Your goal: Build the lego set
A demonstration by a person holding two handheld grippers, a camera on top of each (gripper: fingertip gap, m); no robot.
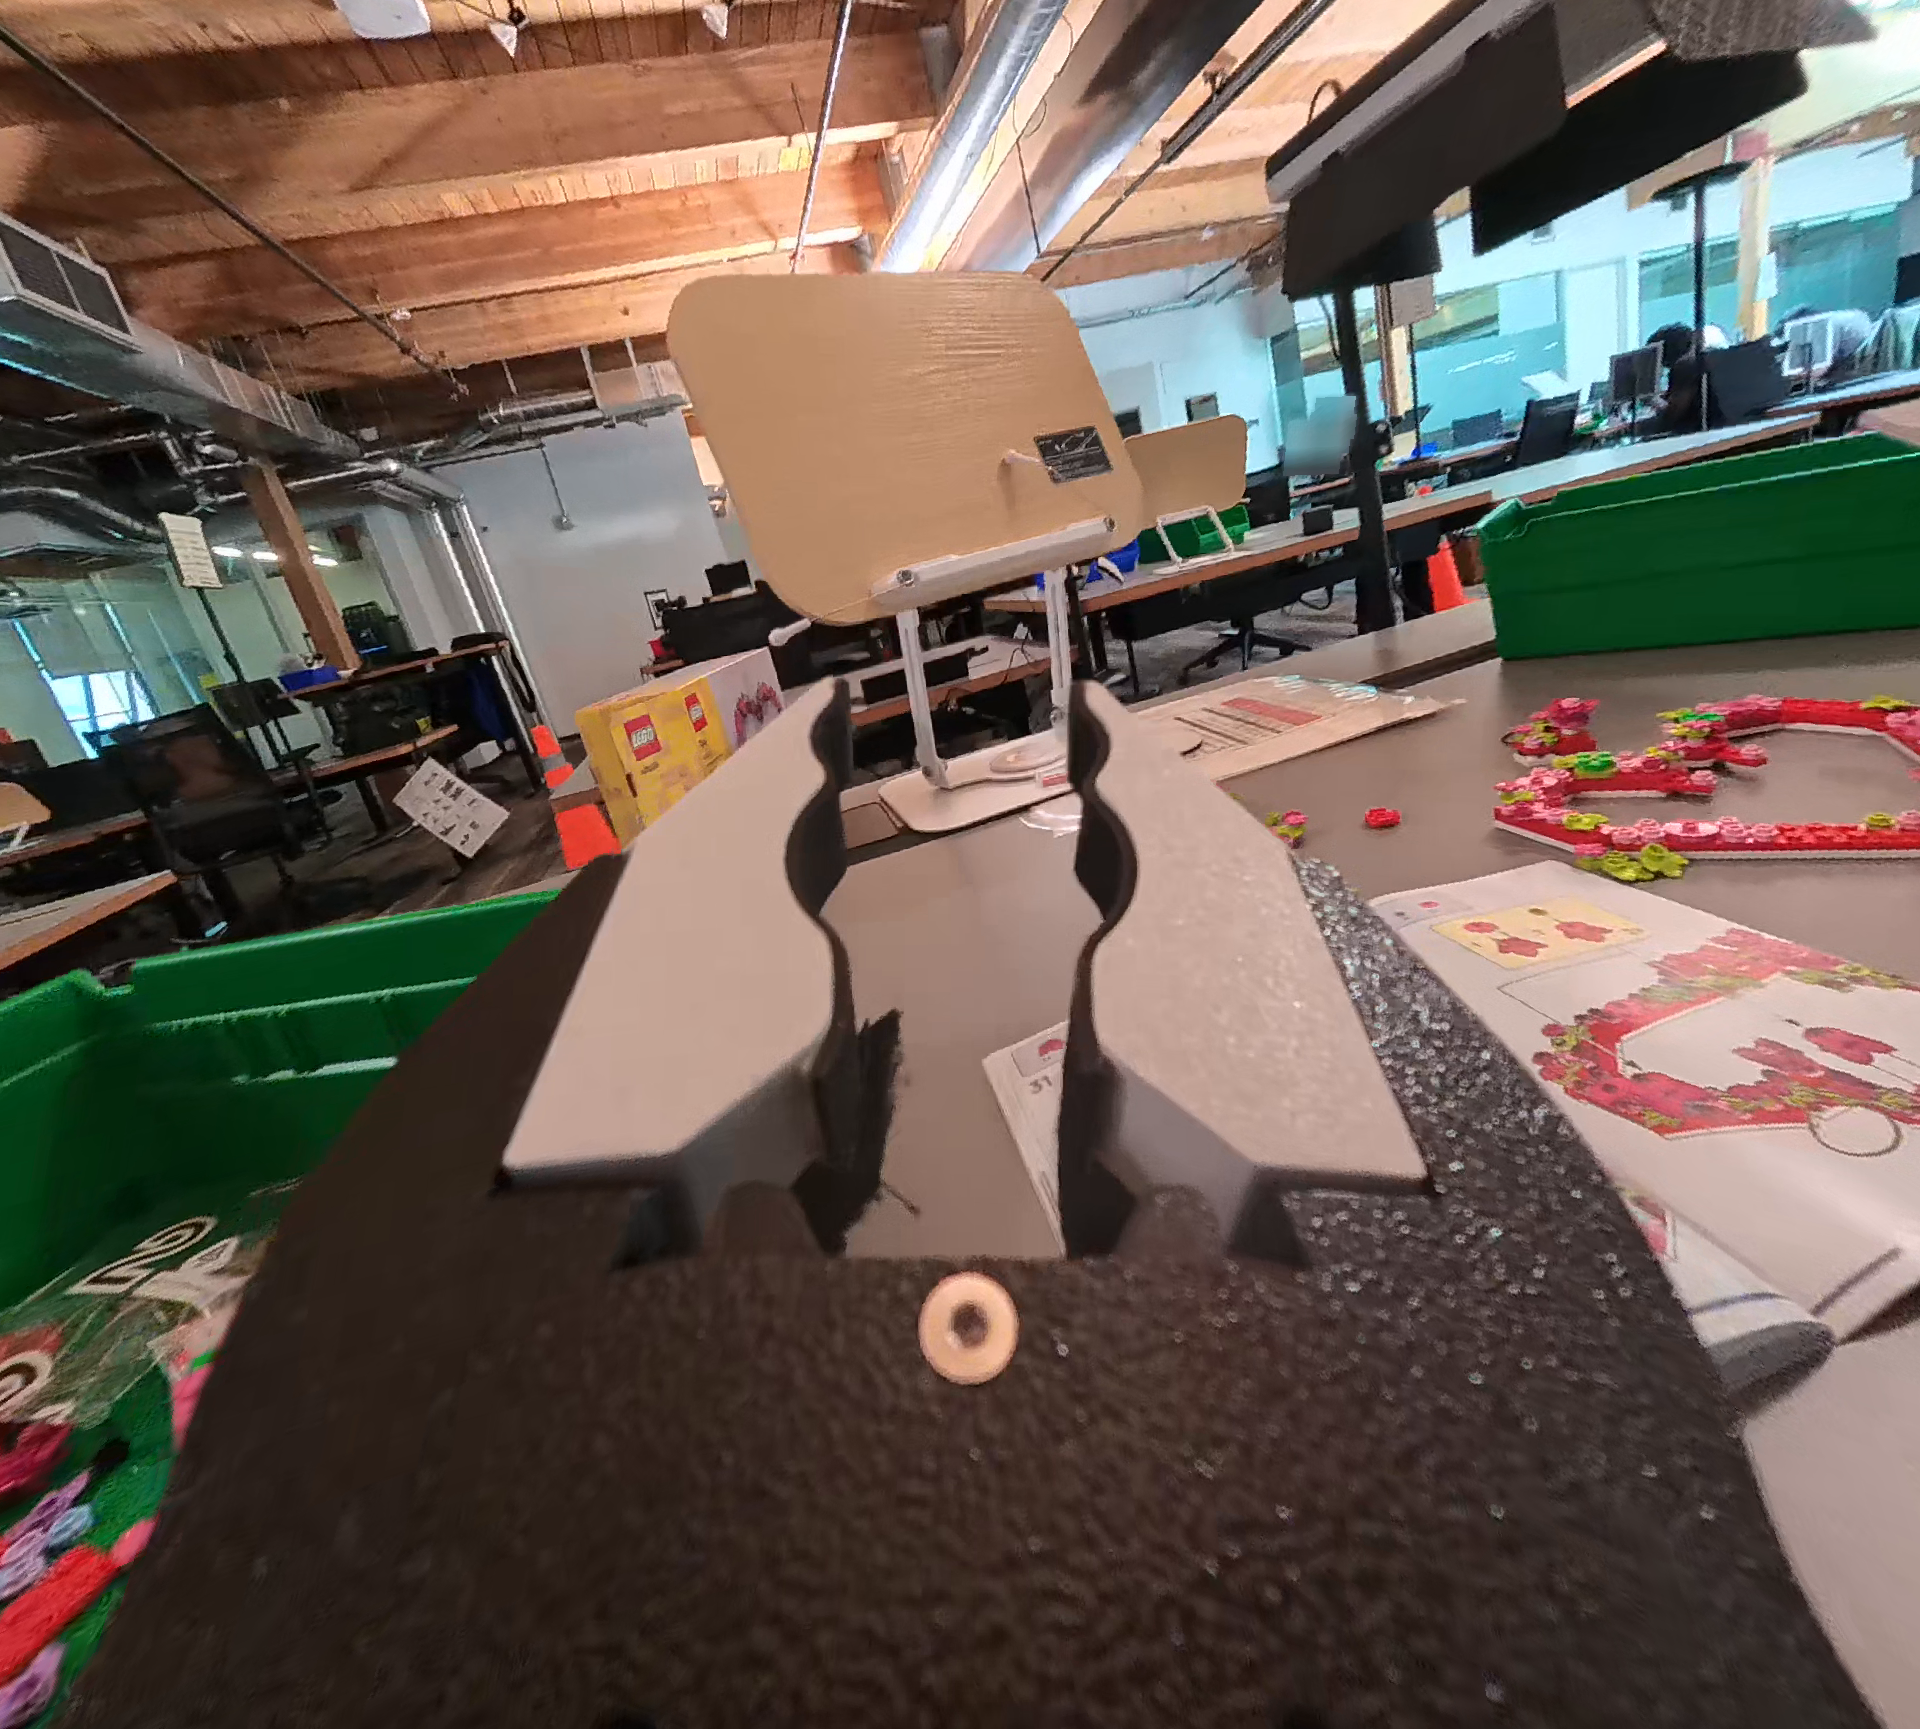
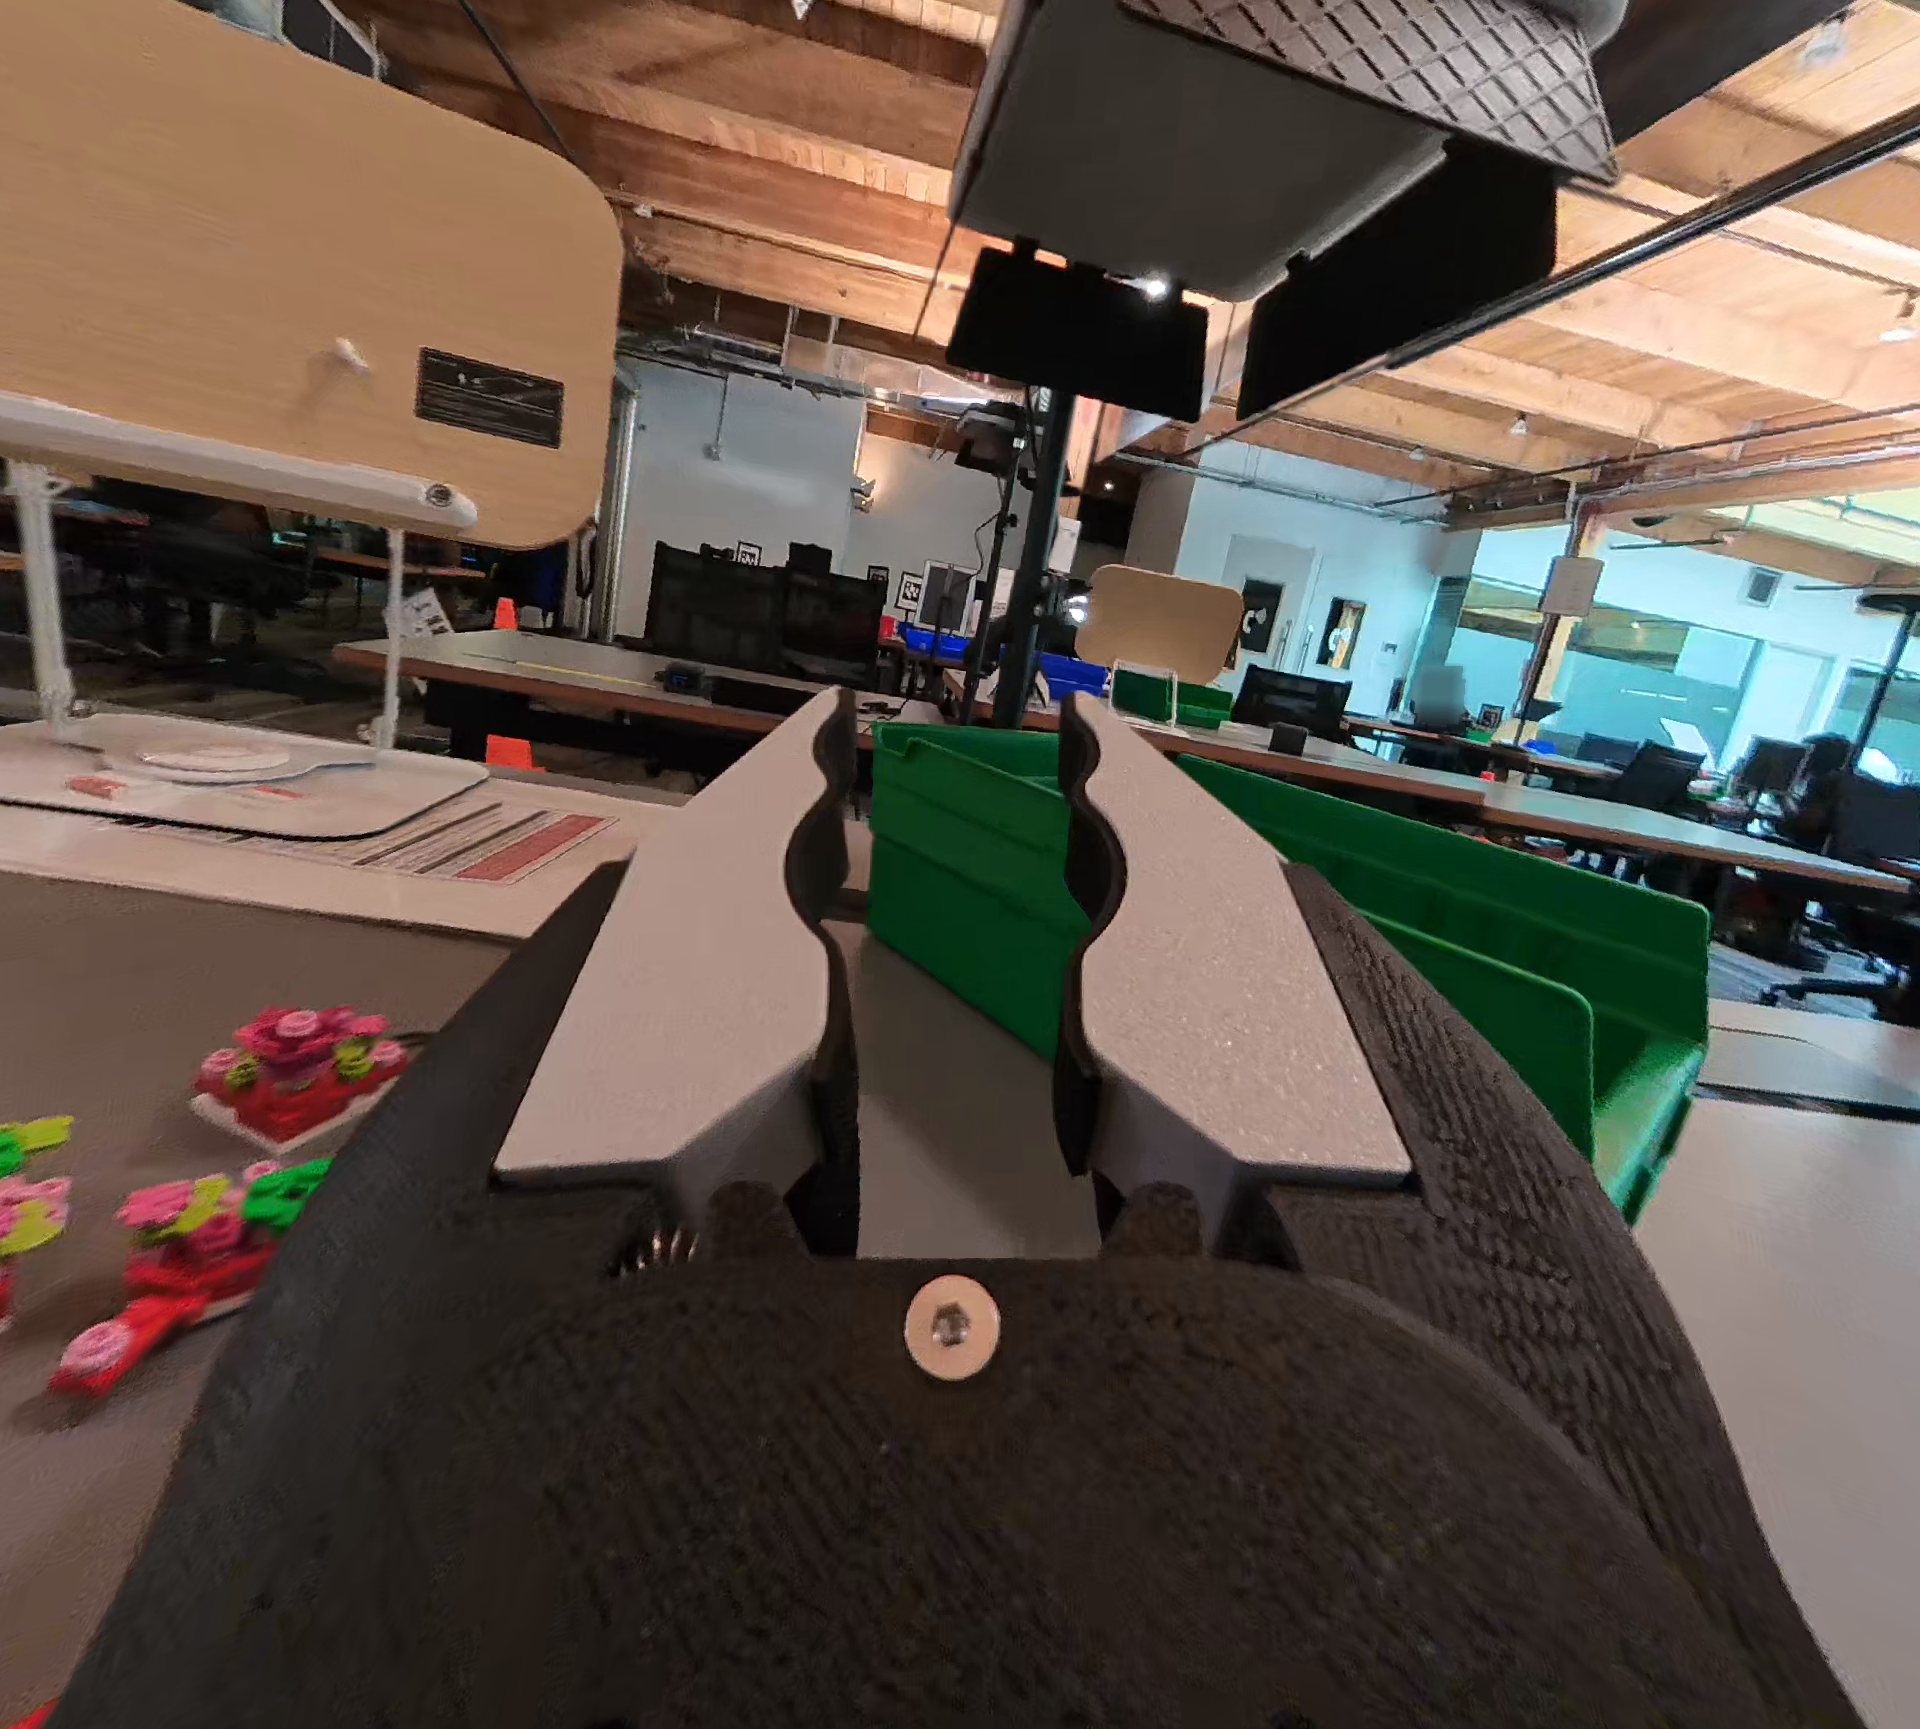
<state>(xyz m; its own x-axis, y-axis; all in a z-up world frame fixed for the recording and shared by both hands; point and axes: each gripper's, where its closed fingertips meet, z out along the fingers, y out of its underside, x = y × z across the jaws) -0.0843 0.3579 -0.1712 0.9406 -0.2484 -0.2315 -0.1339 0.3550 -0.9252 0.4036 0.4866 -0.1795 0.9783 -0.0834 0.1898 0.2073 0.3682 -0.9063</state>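
Note:
A red lego frame [image 1: 1704, 806] dotted with pink and lime flower pieces lies on the grey table at the right of the left wrist view. The open instruction booklet [image 1: 1621, 1035] lies in front of it. My left gripper [image 1: 961, 723] is open and empty, held above the table to the left of the frame. In the right wrist view, small red, pink and lime lego sub-assemblies [image 2: 296, 1071] lie at the lower left, with another [image 2: 187, 1253] nearer. My right gripper [image 2: 956, 734] is open and empty, pointing at a green bin [image 2: 1403, 941].
A tan book stand on white legs [image 1: 894, 453] stands at the table's far side, over a paper sheet [image 1: 1288, 713]. A green bin with loose pieces [image 1: 208, 1035] sits at left, another green bin [image 1: 1704, 536] at far right. A yellow lego box [image 1: 655, 744] stands behind. An overhead rig [image 2: 1278, 69] hangs above. The grippers' ends are close to 50 centimeters from one another.

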